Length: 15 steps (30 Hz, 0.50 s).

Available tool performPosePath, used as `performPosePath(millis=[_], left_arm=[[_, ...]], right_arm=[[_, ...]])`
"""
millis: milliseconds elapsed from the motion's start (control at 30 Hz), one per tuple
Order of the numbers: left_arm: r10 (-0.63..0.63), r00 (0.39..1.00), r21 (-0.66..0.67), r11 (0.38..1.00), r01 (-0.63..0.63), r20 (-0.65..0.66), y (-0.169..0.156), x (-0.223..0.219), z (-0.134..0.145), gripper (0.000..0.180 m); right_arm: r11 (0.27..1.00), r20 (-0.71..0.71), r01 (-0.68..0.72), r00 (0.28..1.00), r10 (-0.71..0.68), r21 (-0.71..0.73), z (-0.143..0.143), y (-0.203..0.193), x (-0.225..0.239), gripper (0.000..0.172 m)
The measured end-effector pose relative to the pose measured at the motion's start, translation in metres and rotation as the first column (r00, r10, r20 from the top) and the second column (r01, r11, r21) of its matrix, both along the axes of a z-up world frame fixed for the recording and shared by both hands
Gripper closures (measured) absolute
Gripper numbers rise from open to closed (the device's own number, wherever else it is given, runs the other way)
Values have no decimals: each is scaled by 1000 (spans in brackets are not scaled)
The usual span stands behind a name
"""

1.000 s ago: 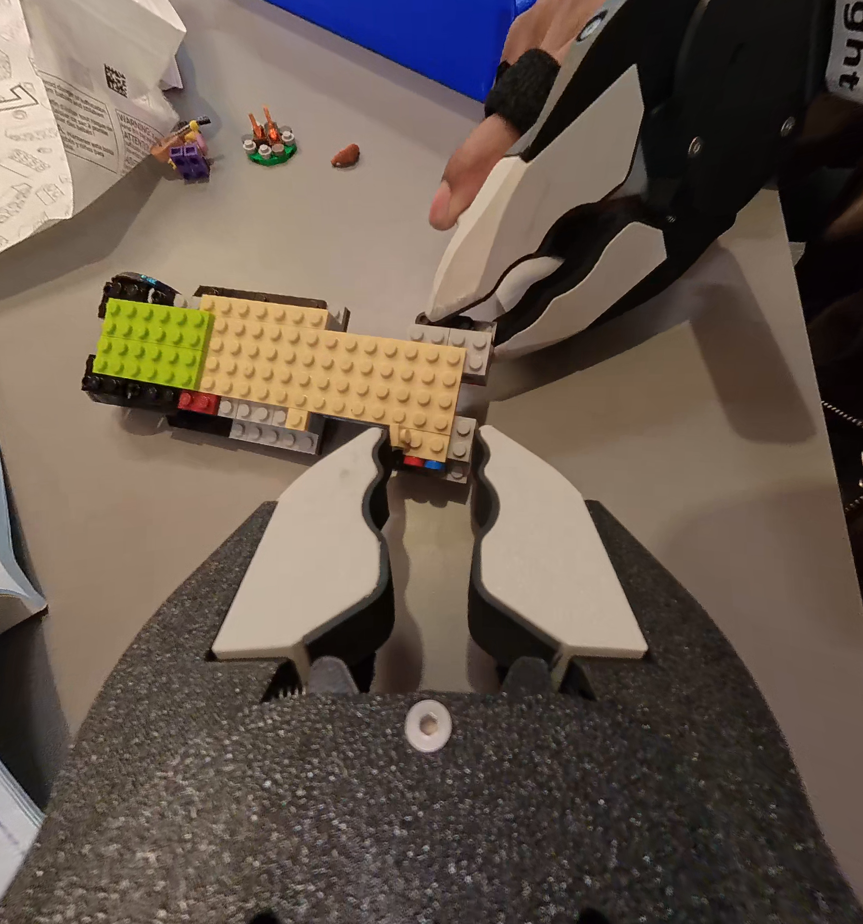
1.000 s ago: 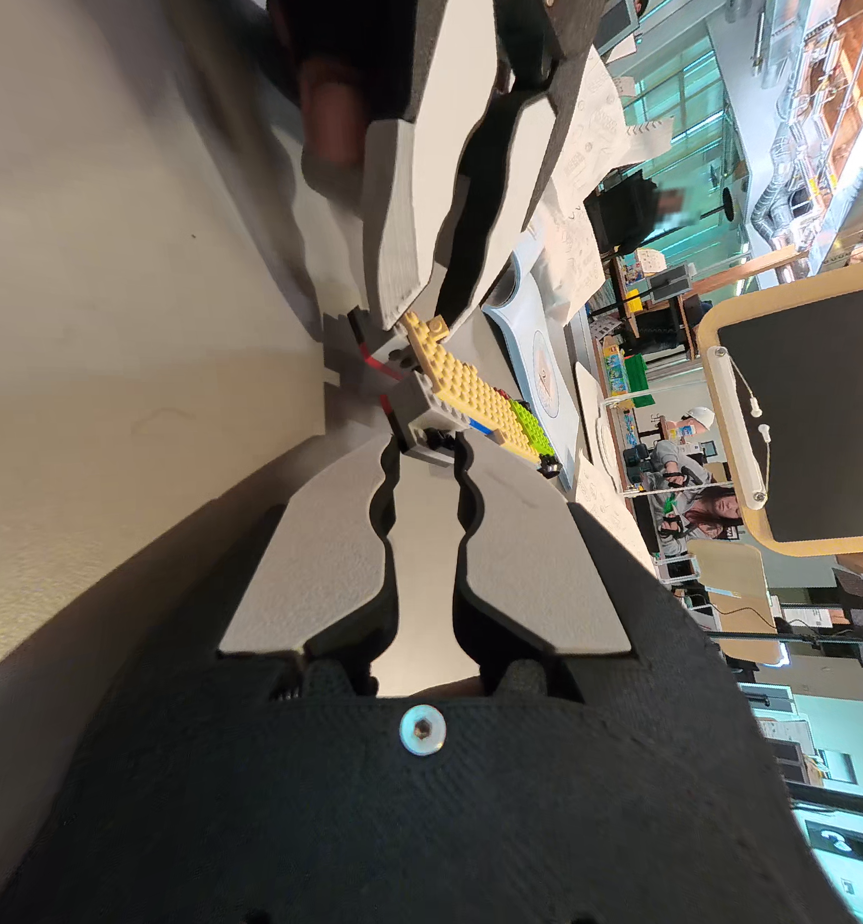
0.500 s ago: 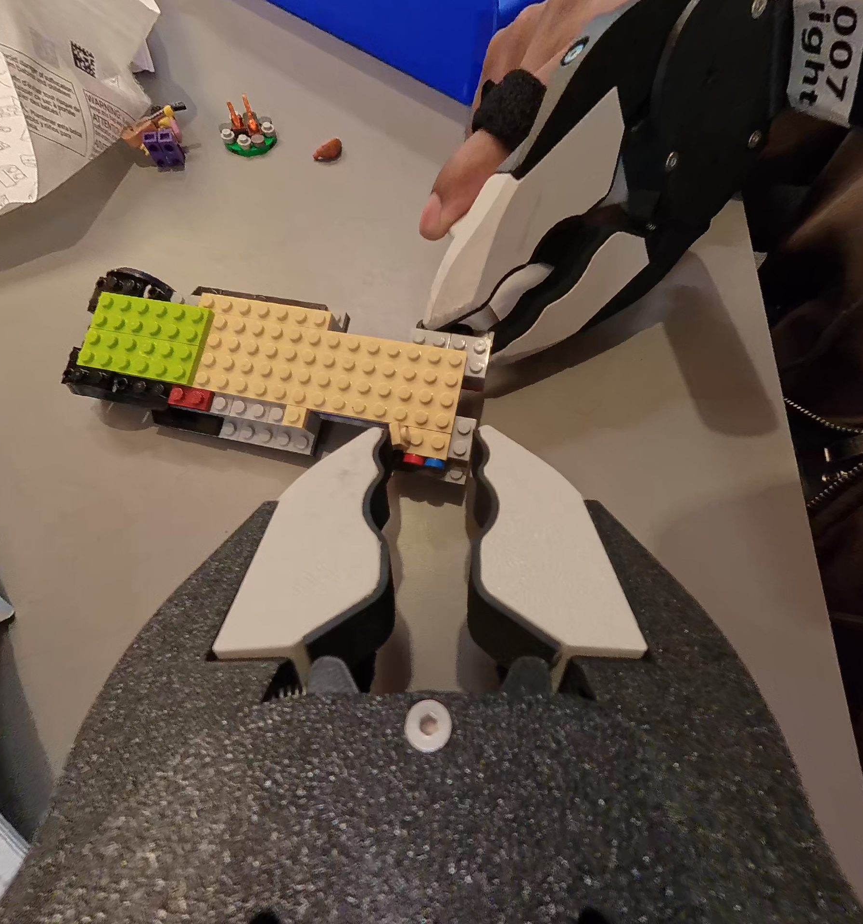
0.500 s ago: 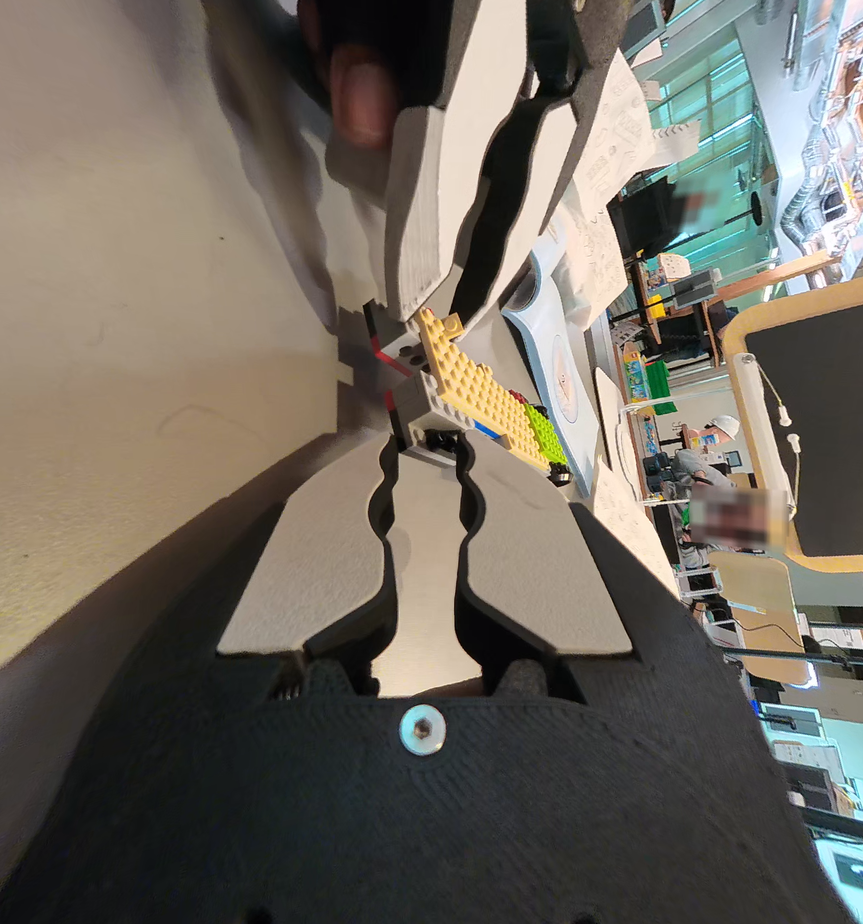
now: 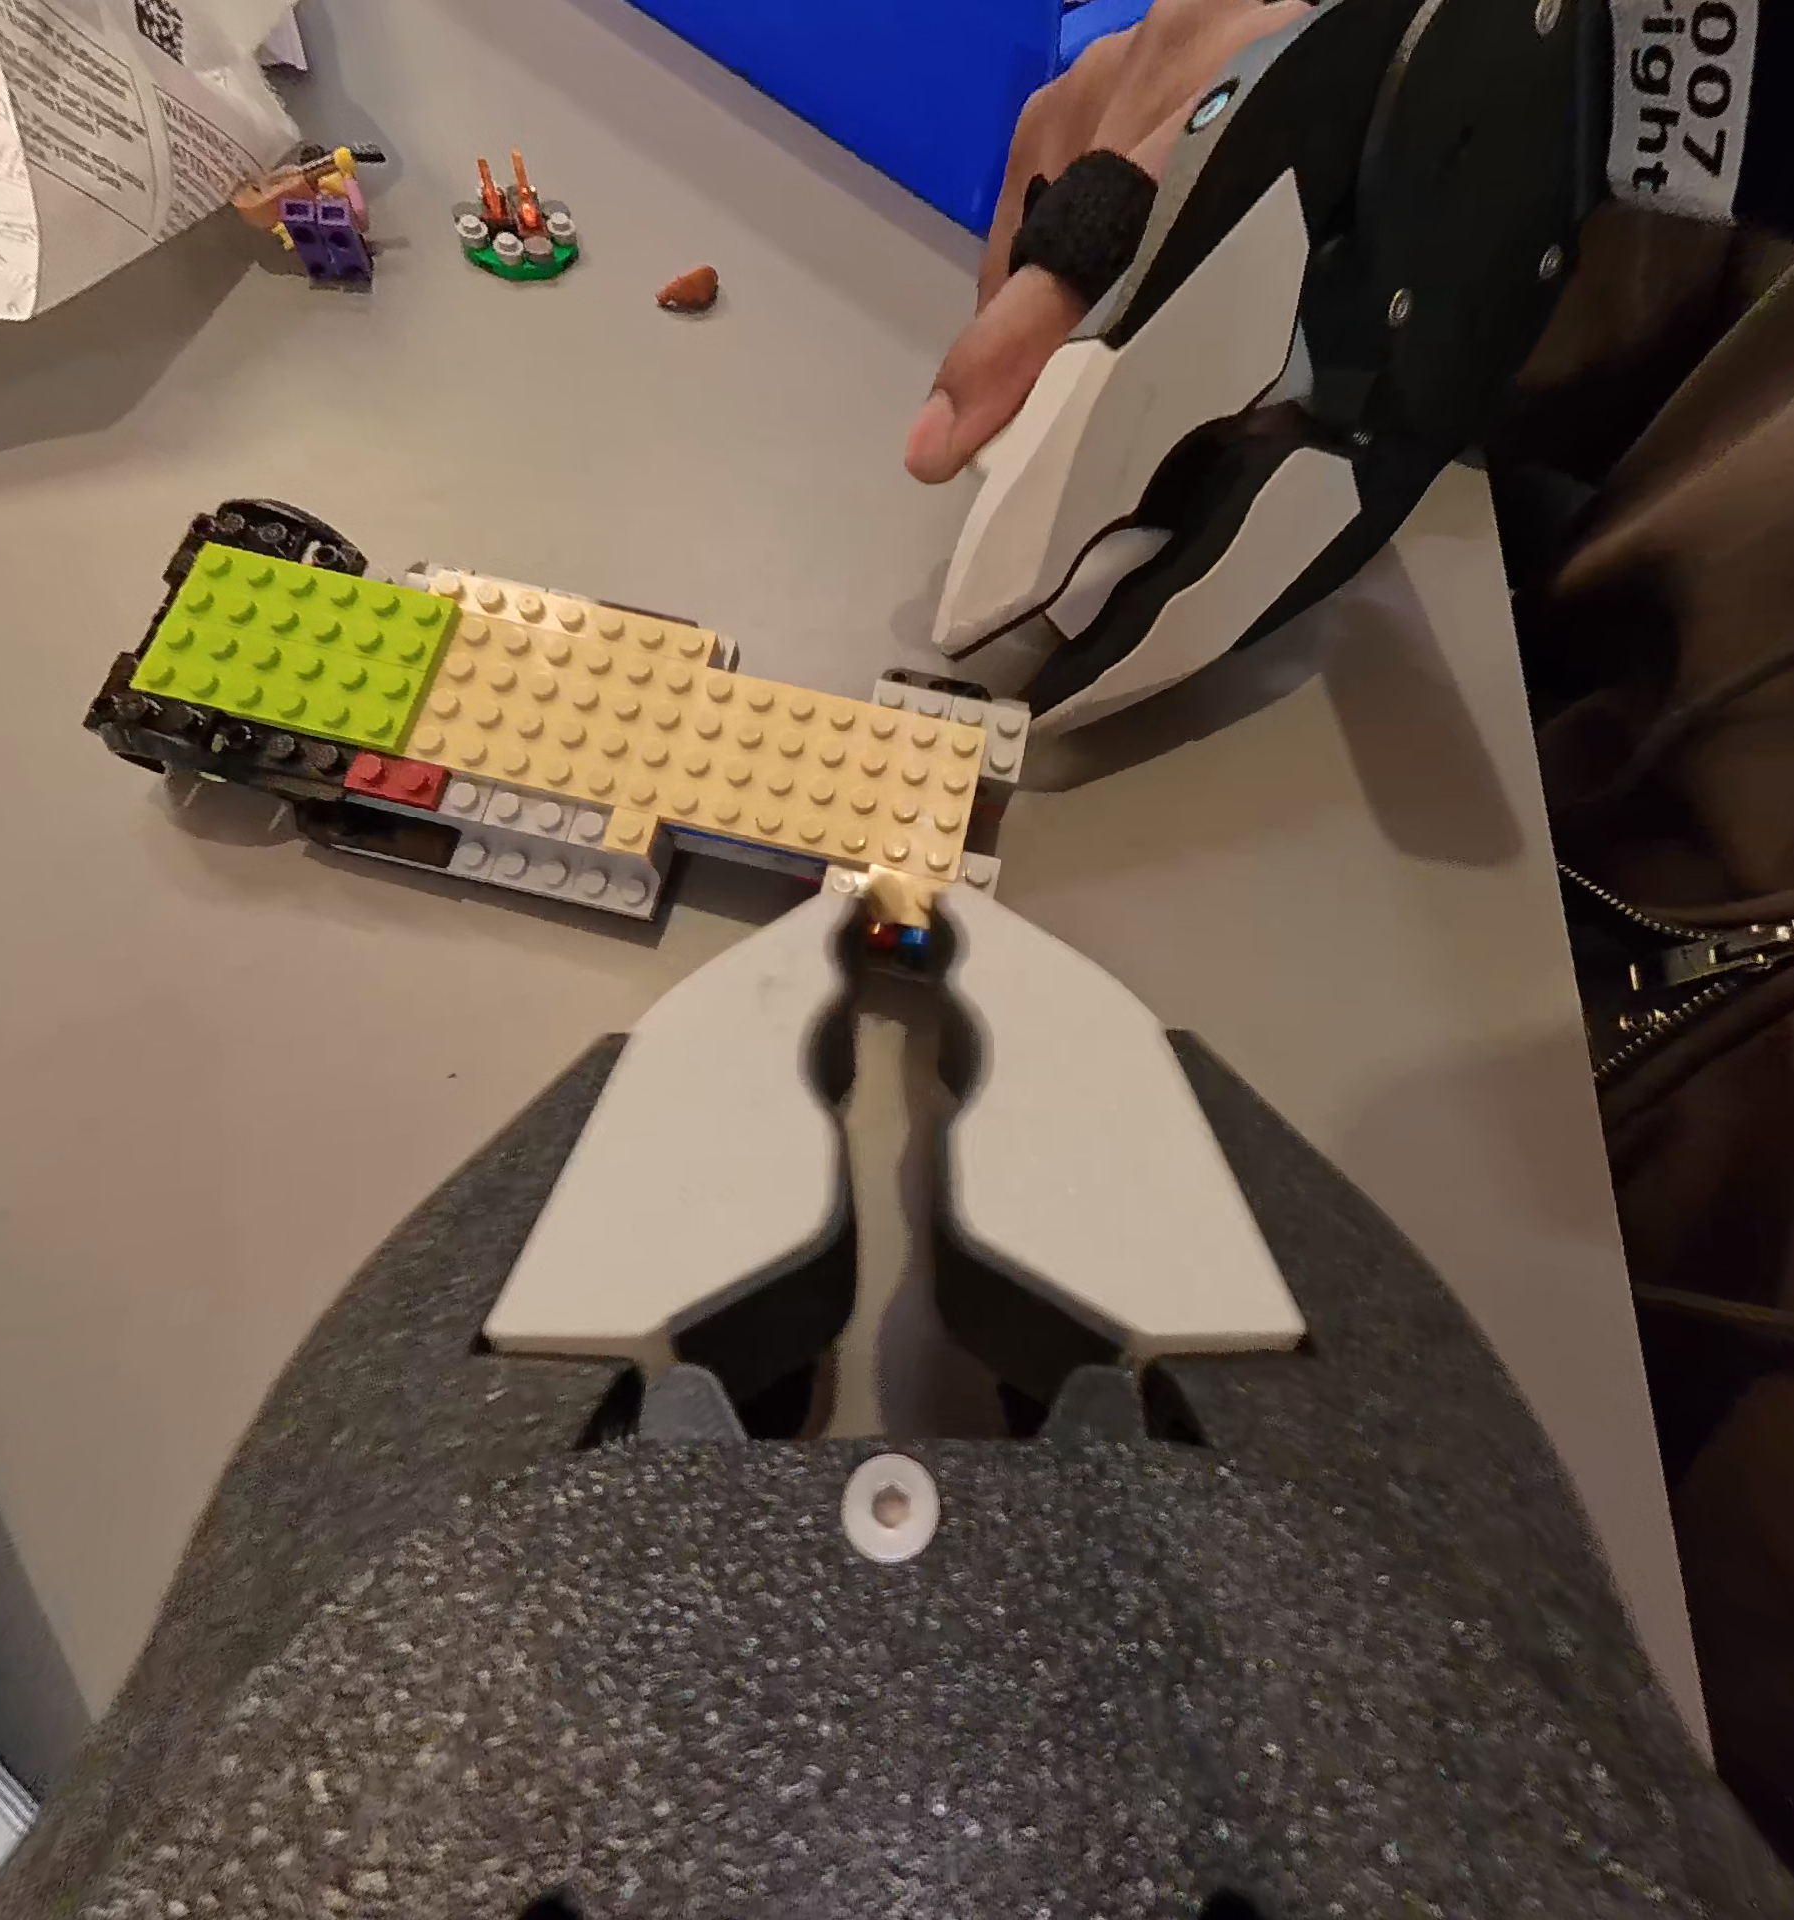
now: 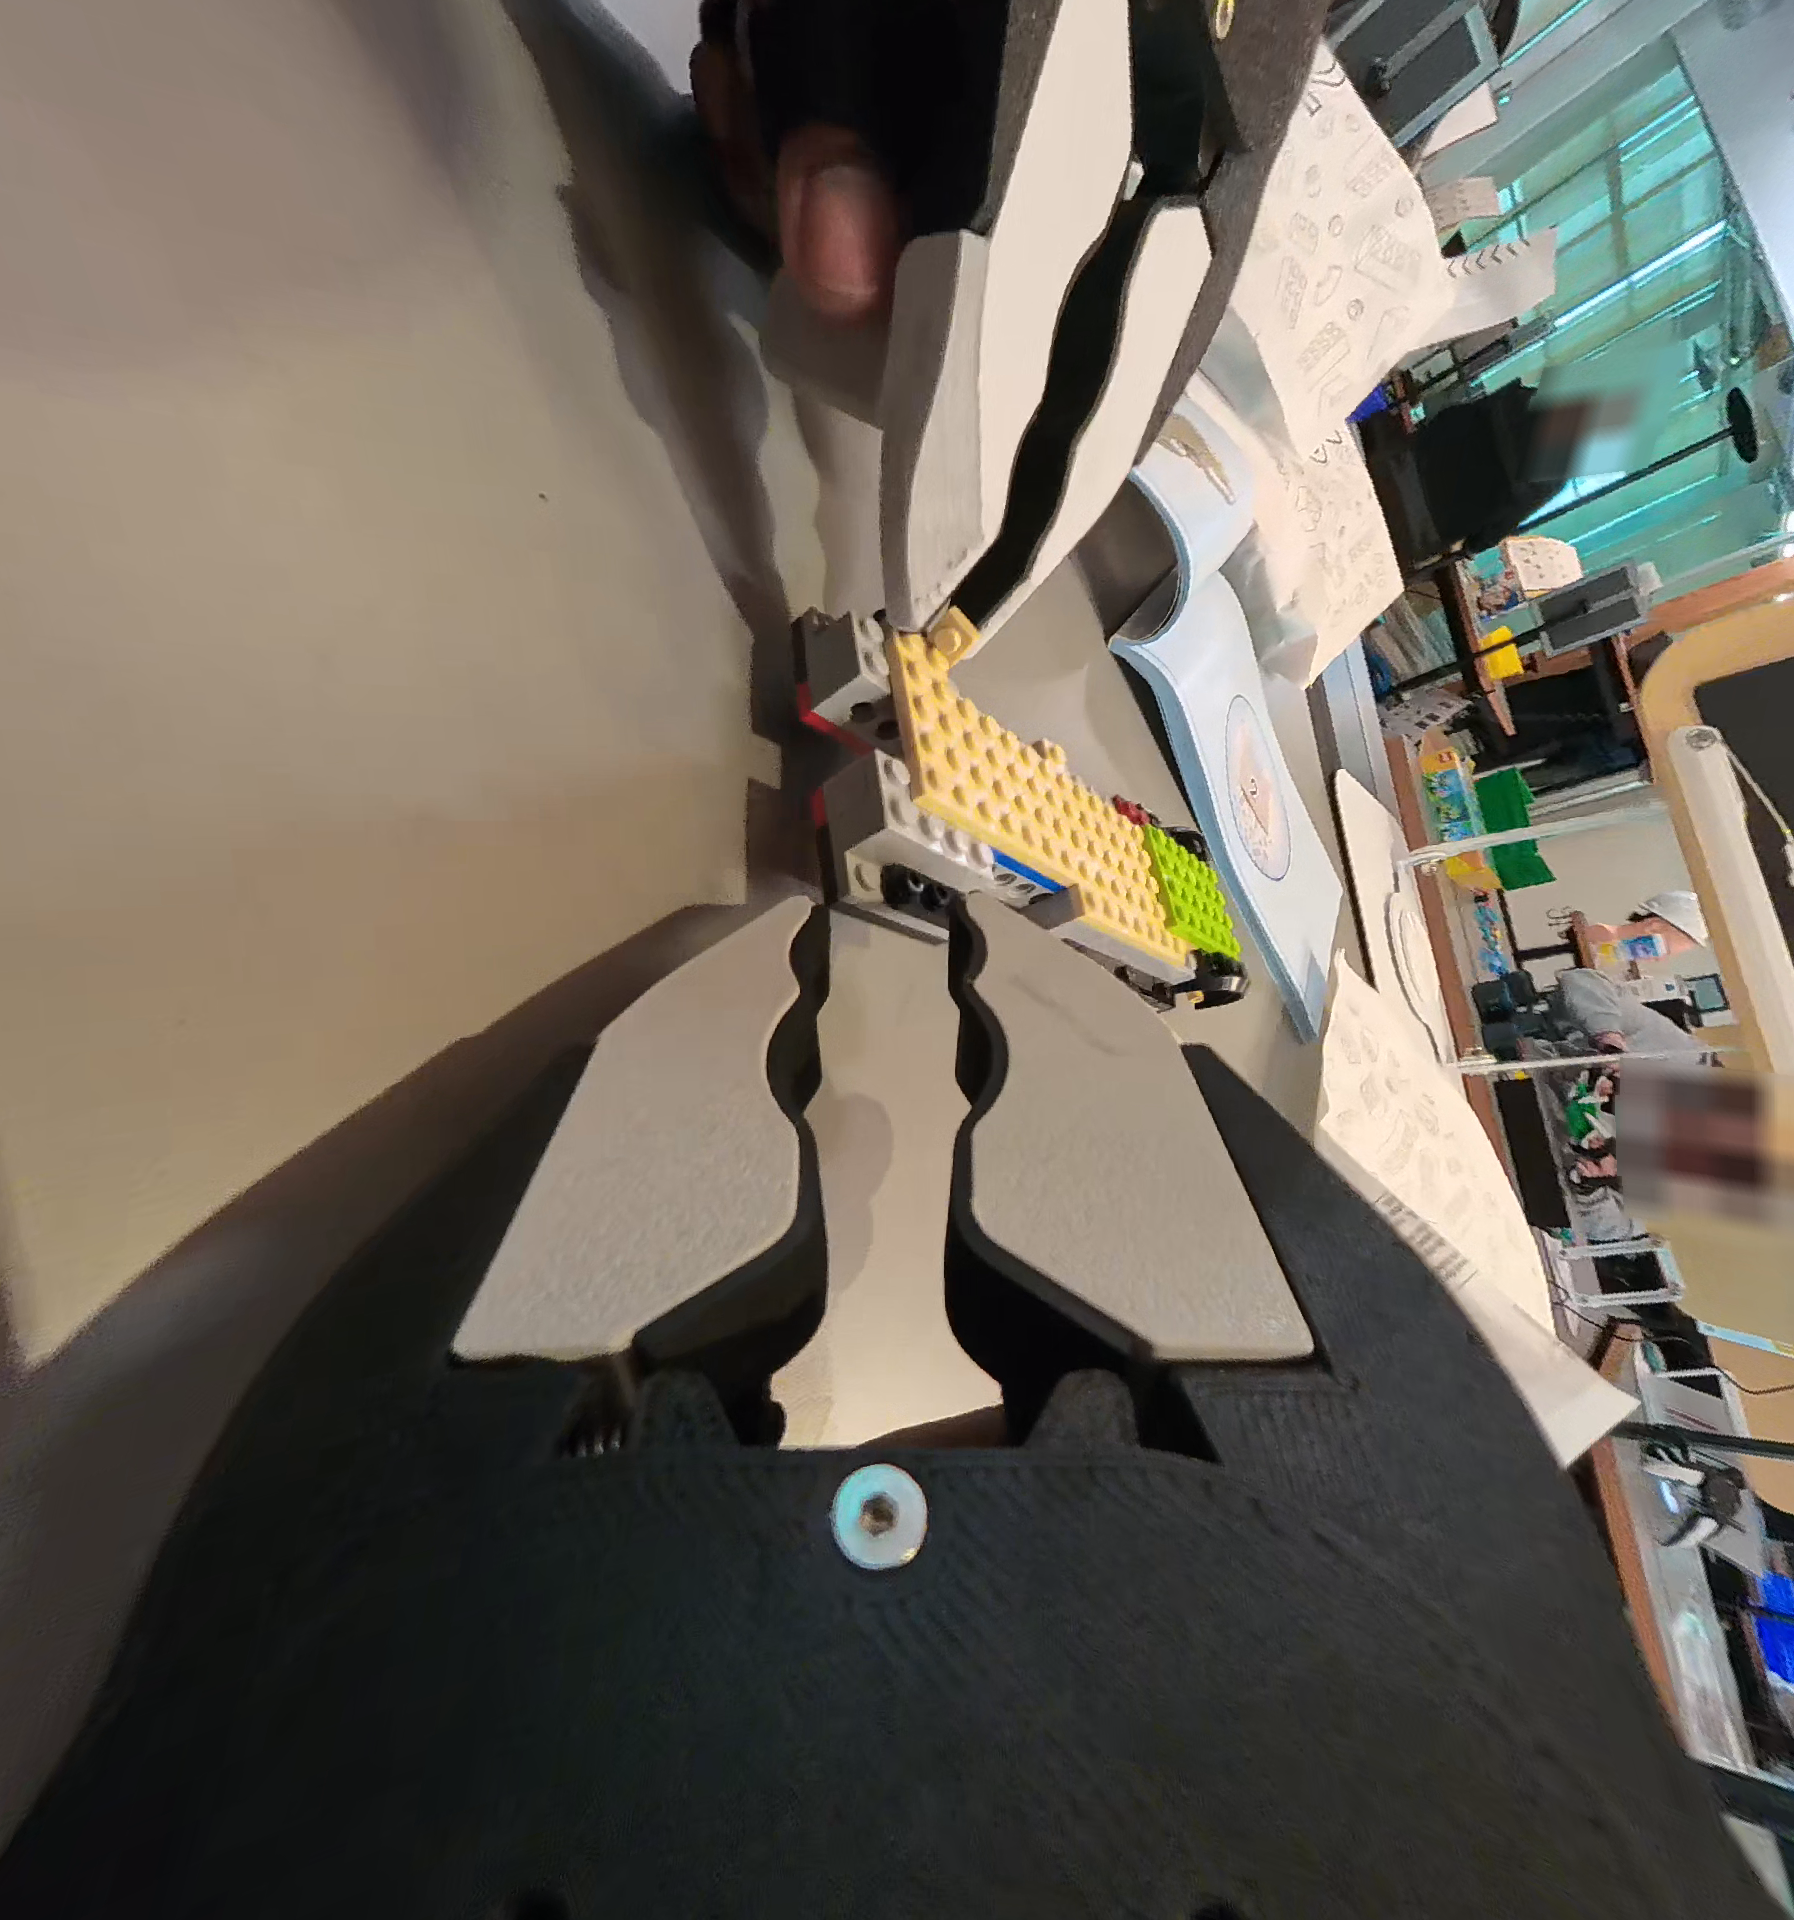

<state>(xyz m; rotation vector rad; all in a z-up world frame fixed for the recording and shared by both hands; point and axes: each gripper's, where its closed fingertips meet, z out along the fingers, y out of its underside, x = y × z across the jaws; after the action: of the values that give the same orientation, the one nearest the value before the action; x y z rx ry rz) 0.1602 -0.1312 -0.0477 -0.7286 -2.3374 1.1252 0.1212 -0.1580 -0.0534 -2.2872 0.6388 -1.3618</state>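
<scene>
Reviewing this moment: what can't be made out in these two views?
- Blue object, left wrist view: cut off by top edge; kind unclear.
- Red and blue bits by left gripper fingertips: blurred, shadowed.
- Brick model underside: hidden by its plates, both views.
- Background shelf items, right wrist view: too small.

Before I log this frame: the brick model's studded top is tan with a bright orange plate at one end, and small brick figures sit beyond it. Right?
Not quite. The end plate on the brick model is lime green, not orange, as the left wrist view shows. The top is tan, and the small brick figures do sit beyond it.
</scene>
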Motion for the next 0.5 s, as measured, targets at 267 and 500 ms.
performPosePath(millis=[267, 500], left_arm=[[-5, 1000, -5, 1000, 5, 11, 1, -2, 0, 178], [-43, 980, -75, 997, 29, -193, 3, -24, 33, 178]], right_arm=[[999, -18, 2, 1000, -2, 43, 1, -3, -11, 146], [997, 138, 39, 989, -47, 60, 33, 7, -9, 146]])
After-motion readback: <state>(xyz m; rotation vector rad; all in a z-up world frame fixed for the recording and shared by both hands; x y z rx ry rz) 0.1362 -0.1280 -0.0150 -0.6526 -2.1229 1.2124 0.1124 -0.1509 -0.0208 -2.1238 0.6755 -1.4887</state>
